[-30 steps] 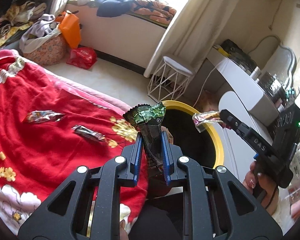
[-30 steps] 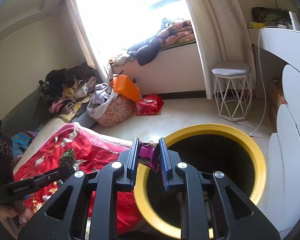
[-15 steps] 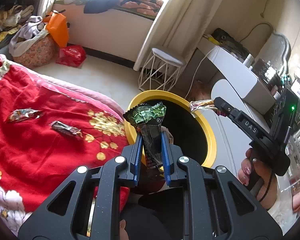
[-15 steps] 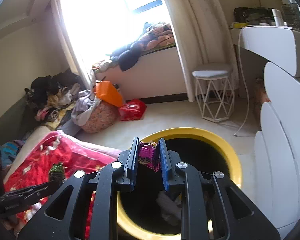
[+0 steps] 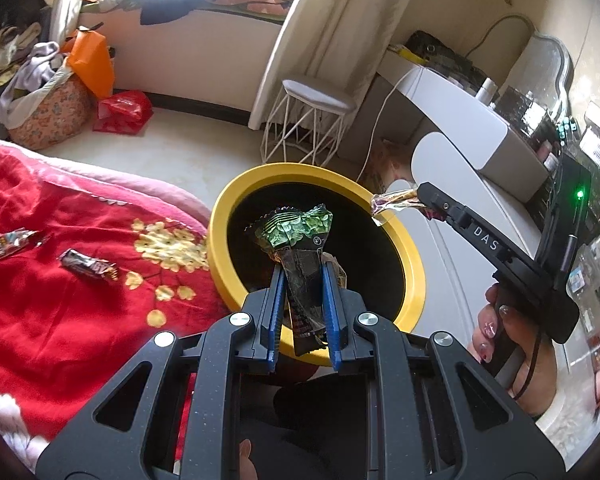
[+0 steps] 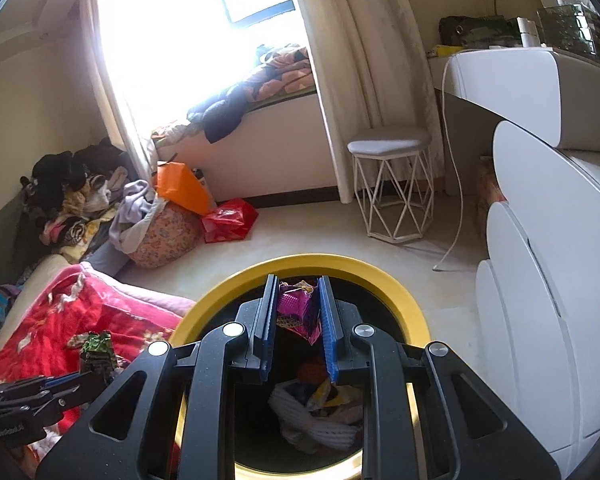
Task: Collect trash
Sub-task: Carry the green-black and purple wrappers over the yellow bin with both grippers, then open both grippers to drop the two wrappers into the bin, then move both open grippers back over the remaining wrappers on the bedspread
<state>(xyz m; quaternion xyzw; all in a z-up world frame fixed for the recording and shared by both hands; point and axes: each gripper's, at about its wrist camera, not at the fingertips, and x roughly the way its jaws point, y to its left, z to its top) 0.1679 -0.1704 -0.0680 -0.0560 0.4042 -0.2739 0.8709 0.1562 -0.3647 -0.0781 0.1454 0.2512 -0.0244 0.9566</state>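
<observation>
Left gripper (image 5: 302,276) clamped on green wrapper (image 5: 296,232); wrapper held upright over bin (image 5: 414,276) opening. Right gripper (image 6: 298,308) clamped on purple wrapper (image 6: 296,308); wrapper held above bin mouth, near far rim. Bin yellow-rimmed, black inside, trash seen at bottom; placed just beside red blanket (image 5: 40,300). Two wrappers (image 5: 88,268) left lying on blanket, well apart from bin.

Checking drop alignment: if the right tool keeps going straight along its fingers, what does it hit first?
Probably nothing solid at once: the right tool, shut on a purple wrapper, points into the open mouth of the yellow-rimmed bin. It would likely meet the trash pile inside first; depth is unclear.
</observation>
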